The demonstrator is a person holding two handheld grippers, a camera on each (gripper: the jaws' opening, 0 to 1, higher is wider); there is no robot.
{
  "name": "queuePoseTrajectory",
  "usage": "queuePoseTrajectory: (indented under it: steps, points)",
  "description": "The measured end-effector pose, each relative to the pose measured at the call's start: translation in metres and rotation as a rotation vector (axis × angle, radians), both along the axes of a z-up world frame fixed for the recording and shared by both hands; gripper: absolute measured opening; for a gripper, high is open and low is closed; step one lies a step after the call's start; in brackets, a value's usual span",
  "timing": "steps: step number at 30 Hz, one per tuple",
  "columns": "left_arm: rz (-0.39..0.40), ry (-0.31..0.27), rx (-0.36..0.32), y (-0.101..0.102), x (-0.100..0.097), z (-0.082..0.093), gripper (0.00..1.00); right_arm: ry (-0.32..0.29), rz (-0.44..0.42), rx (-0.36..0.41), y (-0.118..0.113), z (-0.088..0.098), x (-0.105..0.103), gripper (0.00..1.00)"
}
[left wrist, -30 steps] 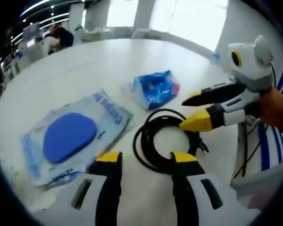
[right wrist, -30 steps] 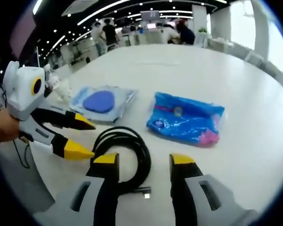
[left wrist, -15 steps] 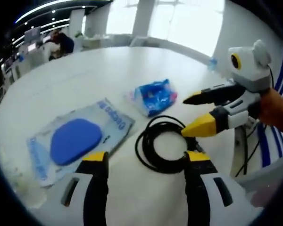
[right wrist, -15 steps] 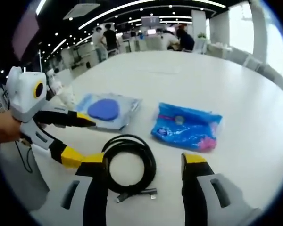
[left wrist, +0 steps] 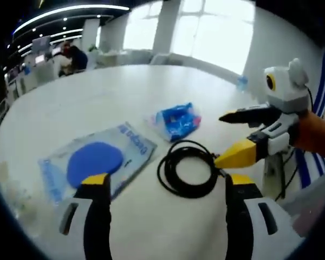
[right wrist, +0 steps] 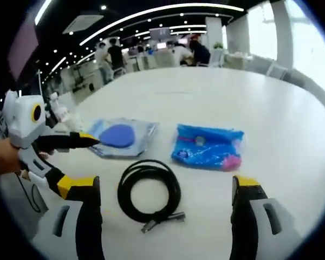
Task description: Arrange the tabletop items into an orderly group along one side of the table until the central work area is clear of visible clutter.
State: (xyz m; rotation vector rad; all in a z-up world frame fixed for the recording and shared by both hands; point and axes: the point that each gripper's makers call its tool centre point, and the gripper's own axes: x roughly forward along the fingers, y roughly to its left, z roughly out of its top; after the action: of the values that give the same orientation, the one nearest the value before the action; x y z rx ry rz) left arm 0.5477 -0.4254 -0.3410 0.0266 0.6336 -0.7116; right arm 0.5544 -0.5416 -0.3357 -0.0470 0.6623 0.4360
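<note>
Seen on the round white counter [left wrist: 97, 92] [right wrist: 216, 92]: three items lying close together near its edge.

Nearest the tongs, a black cable wound into a flat coil [left wrist: 187, 174] [right wrist: 149, 189], plug ends poking out at the near side in the right gripper view. Just beyond the coil, a crinkled blue plastic packet with pink print [left wrist: 176, 120] [right wrist: 208, 147], apart from the cable and flat on the counter. Beside these, a clear plastic sleeve holding a blue oval pad [left wrist: 97, 161] [right wrist: 119, 137], also flat, near the coil but not touching it as far as can be told.

Left tongs [left wrist: 165, 187]: yellow-tipped jaws spread wide, nothing between them, held above the counter with the coil framed in the gap. Same tongs [right wrist: 67, 162] visible in the right gripper view, coming in from the left, gripped by a hand, one jaw tip over the edge of the clear sleeve.

Right tongs [right wrist: 168, 189]: jaws likewise wide apart and empty, coil lying between them in view. Also visible in the left gripper view [left wrist: 227, 138], jaws parted, lower tip close beside the coil's rim.

Far behind, people standing among desks under ceiling strip lights.
</note>
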Motion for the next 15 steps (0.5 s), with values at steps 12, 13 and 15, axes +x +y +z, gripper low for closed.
queuePoseTrajectory:
  steps: [12, 13, 15]
  points:
    - [0.052, -0.064, -0.026, 0.045, -0.017, 0.032, 0.86, -0.066, 0.011, 0.018, 0.02, 0.03, -0.018, 0.99]
    - [0.062, -0.073, -0.031, 0.05, -0.018, 0.036, 0.86, -0.069, 0.013, 0.021, 0.023, 0.032, -0.02, 0.99]
    - [0.075, -0.086, -0.037, 0.059, -0.021, 0.041, 0.86, -0.077, 0.015, 0.021, 0.025, 0.034, -0.021, 0.99]
